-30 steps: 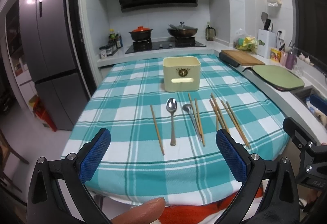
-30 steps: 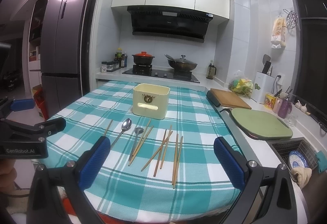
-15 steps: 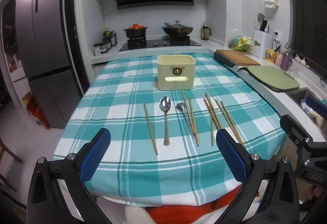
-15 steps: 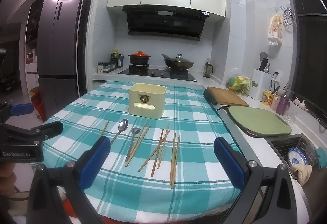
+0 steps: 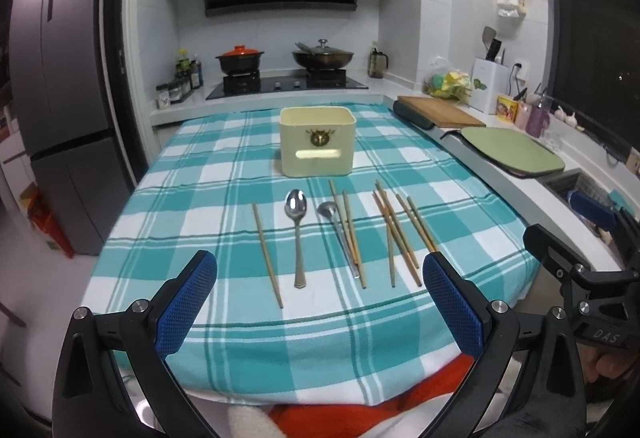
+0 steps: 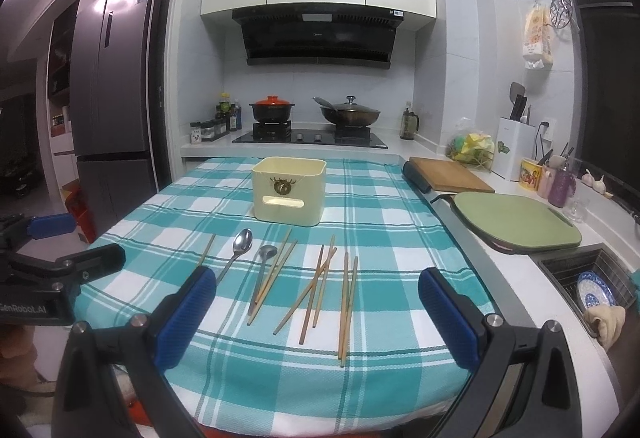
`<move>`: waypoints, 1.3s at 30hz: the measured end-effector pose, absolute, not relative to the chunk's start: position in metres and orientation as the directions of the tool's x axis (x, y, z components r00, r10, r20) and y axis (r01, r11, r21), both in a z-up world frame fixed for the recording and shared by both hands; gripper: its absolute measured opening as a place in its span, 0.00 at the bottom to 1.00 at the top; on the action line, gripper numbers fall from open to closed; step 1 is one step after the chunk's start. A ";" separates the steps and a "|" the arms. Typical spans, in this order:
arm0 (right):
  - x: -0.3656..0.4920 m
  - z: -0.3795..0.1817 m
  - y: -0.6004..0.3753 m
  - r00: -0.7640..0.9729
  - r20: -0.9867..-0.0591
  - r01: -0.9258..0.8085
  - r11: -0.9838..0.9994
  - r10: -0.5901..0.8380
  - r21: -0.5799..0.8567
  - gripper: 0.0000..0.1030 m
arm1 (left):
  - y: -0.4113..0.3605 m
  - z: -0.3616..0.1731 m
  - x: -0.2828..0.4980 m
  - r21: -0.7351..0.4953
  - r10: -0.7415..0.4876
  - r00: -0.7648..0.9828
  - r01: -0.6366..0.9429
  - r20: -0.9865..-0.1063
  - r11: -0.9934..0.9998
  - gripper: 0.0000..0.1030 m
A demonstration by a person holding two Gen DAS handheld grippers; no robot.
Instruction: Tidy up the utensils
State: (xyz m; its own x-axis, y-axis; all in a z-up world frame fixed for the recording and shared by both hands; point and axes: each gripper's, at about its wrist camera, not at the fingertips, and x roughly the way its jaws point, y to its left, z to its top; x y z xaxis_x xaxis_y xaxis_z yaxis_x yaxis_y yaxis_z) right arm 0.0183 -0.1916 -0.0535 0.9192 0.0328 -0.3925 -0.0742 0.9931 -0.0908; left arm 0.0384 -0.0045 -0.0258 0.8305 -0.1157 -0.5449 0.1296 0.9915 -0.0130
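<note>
A cream utensil holder [image 5: 317, 141] [image 6: 289, 190] stands upright on the teal checked tablecloth [image 5: 200, 182] [image 6: 384, 198]. In front of it lie a large steel spoon [image 5: 296, 226] [image 6: 237, 252], a smaller spoon [image 5: 338, 230] [image 6: 262, 270] and several wooden chopsticks [image 5: 396, 234] [image 6: 320, 286], one chopstick [image 5: 267, 248] apart at the left. My left gripper [image 5: 318, 304] is open and empty, above the table's near edge. My right gripper [image 6: 316, 312] is open and empty, near the chopsticks' near ends.
A stove with a red-lidded pot [image 5: 240, 58] and a wok [image 5: 323, 56] is behind the table. A wooden board [image 5: 440, 110] and green board [image 5: 512, 152] lie on the right counter. A fridge [image 5: 56, 78] stands left. A sink rack with a bowl [image 6: 594, 290] is at the right.
Both grippers have risen and drawn back a little; the table looks slightly smaller and lower in view. Both stay open. Nothing on the table has moved.
</note>
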 end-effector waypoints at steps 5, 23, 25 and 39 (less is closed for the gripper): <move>0.021 -0.057 -0.193 0.918 -0.394 -0.092 0.991 0.048 -0.094 1.00 | -0.006 -0.030 0.046 -0.023 -0.152 0.813 0.168 -0.562 0.985 1.00; 0.098 -0.094 -0.238 0.829 -0.556 -0.055 0.998 0.066 0.037 1.00 | 0.042 -0.091 0.140 -0.152 -0.163 0.655 0.074 -0.738 0.986 1.00; 0.109 -0.101 -0.245 0.814 -0.579 -0.032 0.999 0.043 0.029 0.99 | 0.056 -0.100 0.162 -0.180 -0.158 0.644 0.032 -0.748 0.983 1.00; 0.242 -0.166 -0.275 0.632 -0.765 -0.052 0.992 0.123 0.116 0.45 | 0.084 -0.171 0.287 -0.094 -0.025 0.567 -0.093 -0.823 0.991 0.99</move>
State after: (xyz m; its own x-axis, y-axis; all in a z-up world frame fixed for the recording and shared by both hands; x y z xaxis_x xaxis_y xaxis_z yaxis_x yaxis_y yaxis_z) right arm 0.2418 -0.2748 -0.1657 0.6319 0.1225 -0.7653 -0.0523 0.9919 0.1157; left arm 0.2873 0.0841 -0.1705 0.5674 -0.0245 -0.8230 -0.0933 0.9912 -0.0938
